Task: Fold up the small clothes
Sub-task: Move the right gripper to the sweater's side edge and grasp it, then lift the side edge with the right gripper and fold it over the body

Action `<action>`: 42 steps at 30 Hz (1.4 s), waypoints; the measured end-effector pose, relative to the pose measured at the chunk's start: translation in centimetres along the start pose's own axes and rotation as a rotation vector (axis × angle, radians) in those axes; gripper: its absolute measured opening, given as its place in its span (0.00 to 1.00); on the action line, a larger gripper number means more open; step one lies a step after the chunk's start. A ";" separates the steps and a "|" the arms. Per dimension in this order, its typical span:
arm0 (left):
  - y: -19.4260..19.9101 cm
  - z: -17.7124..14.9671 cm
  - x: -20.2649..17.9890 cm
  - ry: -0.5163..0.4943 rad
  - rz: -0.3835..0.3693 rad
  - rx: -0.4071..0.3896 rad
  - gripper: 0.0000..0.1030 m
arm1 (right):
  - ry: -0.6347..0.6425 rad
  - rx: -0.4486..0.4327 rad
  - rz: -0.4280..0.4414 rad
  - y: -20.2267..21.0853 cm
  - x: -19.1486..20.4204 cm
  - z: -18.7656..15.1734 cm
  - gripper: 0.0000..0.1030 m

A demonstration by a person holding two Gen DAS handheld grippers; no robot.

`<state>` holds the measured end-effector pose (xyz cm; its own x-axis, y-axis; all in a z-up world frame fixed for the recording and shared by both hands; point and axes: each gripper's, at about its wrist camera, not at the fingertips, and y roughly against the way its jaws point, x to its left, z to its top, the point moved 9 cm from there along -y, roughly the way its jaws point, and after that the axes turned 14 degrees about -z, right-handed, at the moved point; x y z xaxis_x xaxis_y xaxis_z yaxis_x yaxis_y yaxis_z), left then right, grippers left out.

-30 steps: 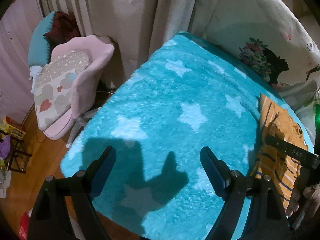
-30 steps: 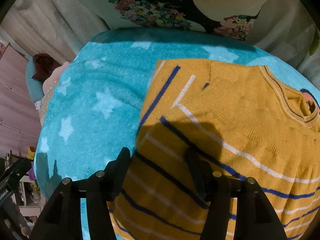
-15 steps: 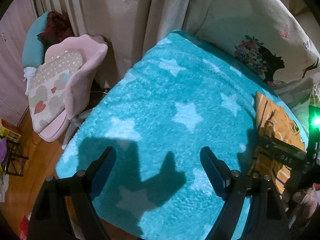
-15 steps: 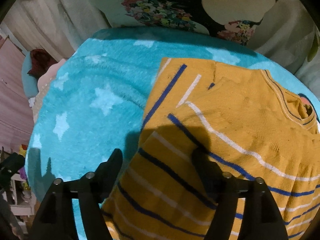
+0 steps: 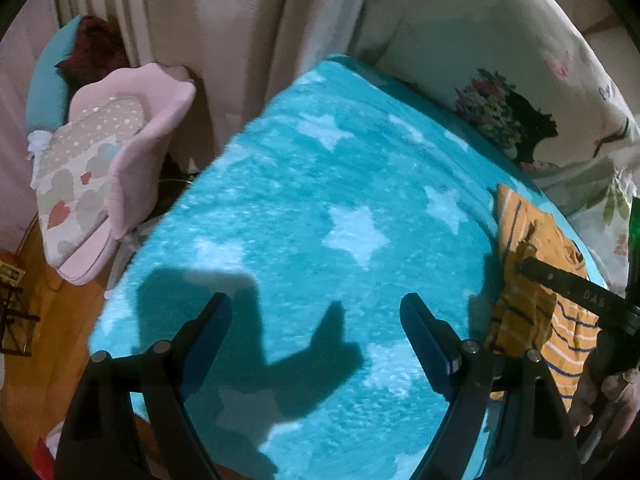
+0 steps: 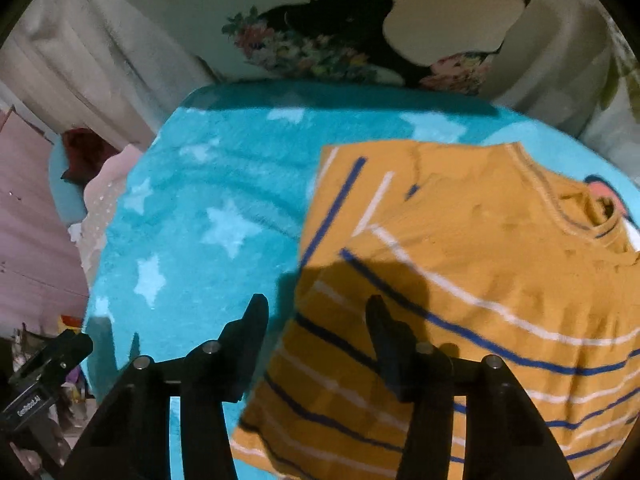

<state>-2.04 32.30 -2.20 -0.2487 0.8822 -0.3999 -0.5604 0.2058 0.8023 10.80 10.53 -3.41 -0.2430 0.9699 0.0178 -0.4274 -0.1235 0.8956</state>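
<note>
A mustard sweater (image 6: pixel 460 240) with blue and white stripes lies flat on the right part of a teal star blanket (image 6: pixel 220 200). My right gripper (image 6: pixel 316 316) hovers over the sweater's lower left edge. Its jaws are closing, with the edge of the fabric between them and the pads not pressing on it. In the left wrist view the sweater (image 5: pixel 528 288) shows at the right, under the right gripper's black body (image 5: pixel 560 280). My left gripper (image 5: pixel 316 320) stands open above the bare blanket (image 5: pixel 320 200), nothing between its fingers.
A pink chair (image 5: pixel 132 140) with a heart-print cushion (image 5: pixel 80 184) stands left of the bed. Curtains (image 5: pixel 240 40) and flower-printed bedding (image 5: pixel 500 120) bound the far side. Wooden floor (image 5: pixel 24 320) lies past the blanket's near left edge. A hand (image 5: pixel 600 400) shows at lower right.
The right gripper's jaws widened, then narrowed over the sweater's left edge. The left gripper stayed open over the blanket, its view tilting only slightly.
</note>
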 end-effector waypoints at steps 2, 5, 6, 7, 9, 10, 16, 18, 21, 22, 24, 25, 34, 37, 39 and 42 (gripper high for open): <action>-0.6 -0.2 -0.6 -0.011 -0.012 0.016 0.83 | 0.013 0.003 -0.006 -0.1 0.1 -0.1 0.54; -1.3 -0.5 -1.1 -0.021 -0.024 0.036 0.83 | 0.027 0.024 -0.022 -0.8 0.8 -0.4 0.54; -1.5 -0.7 -1.3 -0.021 -0.029 0.041 0.83 | 0.034 0.030 -0.042 -1.1 1.3 -0.5 0.54; -1.6 -0.8 -1.3 -0.020 -0.031 0.044 0.83 | 0.048 0.034 -0.083 -1.6 1.5 -0.5 0.54; -1.9 -1.1 -1.3 -0.015 -0.039 0.052 0.83 | 0.079 0.036 -0.162 -2.5 1.5 -0.7 0.55; -1.9 -1.2 -1.3 -0.012 -0.042 0.055 0.83 | 0.104 0.035 -0.210 -2.9 1.7 -0.6 0.56; -1.9 -1.2 -1.5 -0.011 -0.059 0.057 0.83 | 0.226 -0.001 -0.428 -4.0 2.7 -0.8 0.46; -1.7 -1.2 -1.6 -0.012 -0.062 0.050 0.83 | 0.226 -0.027 -0.460 -3.6 2.2 -1.0 0.33; -1.7 -1.3 -1.7 -0.009 -0.061 0.049 0.83 | 0.197 -0.047 -0.415 -2.9 1.5 -1.2 0.18; -1.8 -1.4 -1.9 -0.006 -0.064 0.048 0.83 | 0.166 -0.052 -0.365 -2.4 1.2 -1.1 0.16; -1.8 -1.5 -2.3 -0.006 -0.067 0.047 0.83 | 0.116 -0.058 -0.300 -1.8 0.5 -0.7 0.15; -1.8 -1.5 -2.7 -0.006 -0.067 0.047 0.83 | 0.081 -0.064 -0.251 -1.2 0.0 -0.6 0.15; -1.8 -2.5 -9.5 -0.040 -0.094 0.042 0.83 | -0.126 -0.119 0.015 4.0 -6.0 0.4 0.14; -1.9 -3.4 -13.0 -0.052 -0.107 0.042 0.83 | -0.210 -0.144 0.091 6.0 -10.4 -0.2 0.14; -2.2 -4.0 -15.6 -0.062 -0.126 0.046 0.83 | -0.271 -0.160 0.131 7.3 -14.5 -1.0 0.14; -2.9 -5.2 -20.1 -0.103 -0.152 0.059 0.83 | -0.341 -0.190 0.161 8.6 -20.2 -2.3 0.13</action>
<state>0.49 11.80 1.24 -0.0808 0.8771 -0.4734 -0.5371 0.3618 0.7620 10.02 -10.58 2.92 -0.0309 0.9450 0.3256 -0.5683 -0.2846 0.7721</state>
